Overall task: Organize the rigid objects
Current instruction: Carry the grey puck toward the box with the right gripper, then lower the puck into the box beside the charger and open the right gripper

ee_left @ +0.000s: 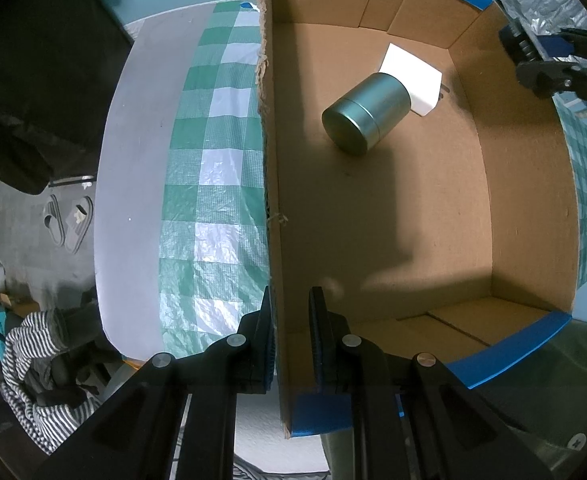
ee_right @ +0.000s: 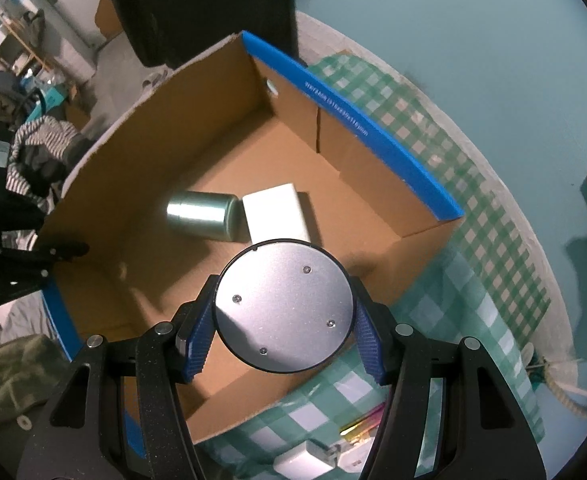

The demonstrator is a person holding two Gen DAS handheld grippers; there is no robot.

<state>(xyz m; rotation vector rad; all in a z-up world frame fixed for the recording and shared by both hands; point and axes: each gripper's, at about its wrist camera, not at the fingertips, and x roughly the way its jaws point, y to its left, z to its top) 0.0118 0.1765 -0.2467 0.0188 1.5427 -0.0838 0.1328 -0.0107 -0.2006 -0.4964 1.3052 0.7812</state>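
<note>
Our right tool (ee_right: 283,336) clamps the round metal disc (ee_right: 283,306) over the box (ee_right: 357,196); our left tool (ee_left: 291,340) pinches its wall; we lower it beside the tin (ee_right: 203,220), clear of the white block (ee_right: 275,212)

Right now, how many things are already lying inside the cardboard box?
2: a metal tin lying on its side and a white block right beside it. The round silver disc in the right gripper hides some floor.

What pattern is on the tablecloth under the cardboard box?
Green-and-white checks on the tablecloth, clearest in the left wrist view beside the cardboard box.
</note>
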